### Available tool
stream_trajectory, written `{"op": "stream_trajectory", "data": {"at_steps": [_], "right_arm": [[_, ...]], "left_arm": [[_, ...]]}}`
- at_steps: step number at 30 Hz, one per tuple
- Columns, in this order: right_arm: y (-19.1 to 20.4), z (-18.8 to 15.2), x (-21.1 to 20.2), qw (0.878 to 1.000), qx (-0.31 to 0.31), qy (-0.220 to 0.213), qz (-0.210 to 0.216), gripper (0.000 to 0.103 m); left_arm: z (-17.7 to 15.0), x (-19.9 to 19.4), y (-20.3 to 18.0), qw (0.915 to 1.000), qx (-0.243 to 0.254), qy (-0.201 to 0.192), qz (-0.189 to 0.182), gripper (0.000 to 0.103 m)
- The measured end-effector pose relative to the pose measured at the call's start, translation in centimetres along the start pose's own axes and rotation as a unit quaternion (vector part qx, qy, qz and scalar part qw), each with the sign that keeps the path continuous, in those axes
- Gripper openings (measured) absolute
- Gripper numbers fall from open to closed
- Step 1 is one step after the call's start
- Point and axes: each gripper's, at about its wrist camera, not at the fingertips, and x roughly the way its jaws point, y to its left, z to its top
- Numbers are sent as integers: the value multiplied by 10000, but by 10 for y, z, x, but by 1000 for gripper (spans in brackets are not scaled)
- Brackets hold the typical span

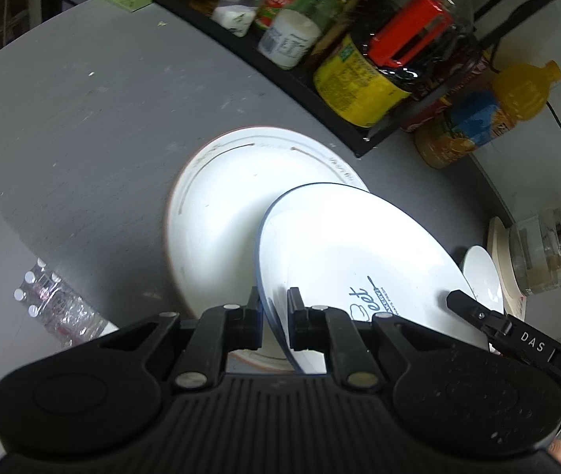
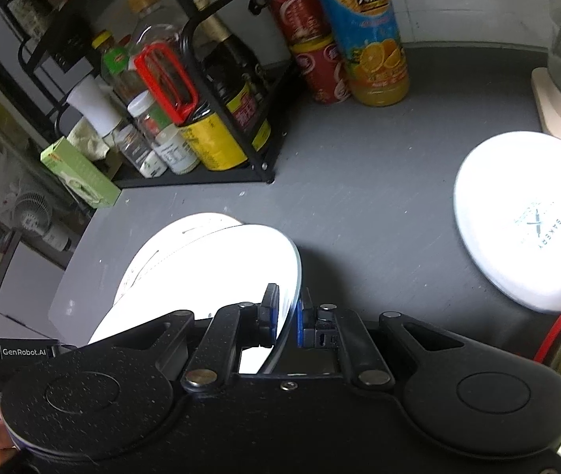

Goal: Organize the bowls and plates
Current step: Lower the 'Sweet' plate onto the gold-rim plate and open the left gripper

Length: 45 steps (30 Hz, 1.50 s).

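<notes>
A large white plate with a brown rim lies on the grey table. My left gripper is shut on the near rim of a blue-rimmed white plate, held tilted over the large plate. My right gripper is shut on the opposite rim of the same plate; its finger also shows in the left wrist view. The large plate peeks out behind it. Another white dish with printed lettering sits on the table to the right and shows in the left wrist view.
A black rack of jars and bottles runs along the table's back. An orange juice bottle and red cans stand beside it. A glass appliance on a cream base is at far right. A green box lies left.
</notes>
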Motion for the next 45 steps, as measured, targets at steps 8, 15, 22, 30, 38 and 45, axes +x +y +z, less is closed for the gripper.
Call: {"op": "stream_trajectory", "data": {"at_steps": [8, 15, 22, 30, 38, 45], "right_arm": [[9, -3, 8, 9998, -121, 132, -20, 9], [14, 2, 17, 9995, -221, 207, -49, 9], [19, 4, 30, 9989, -320, 306, -130, 8], [21, 5, 43, 9985, -359, 353, -195, 8], [24, 8, 49, 9982, -395, 383, -230, 8], [23, 8, 50, 9981, -399, 413, -203, 8]], "left_arm": [[-4, 1, 15, 9998, -179, 32, 52, 10], [1, 7, 21, 9996, -276, 30, 101, 10], [9, 16, 22, 9992, -333, 58, 226, 10], [20, 26, 21, 9988, -345, 27, 345, 11], [33, 39, 21, 9984, -400, 122, 393, 13], [40, 29, 14, 9975, -239, 100, 652, 14]]}}
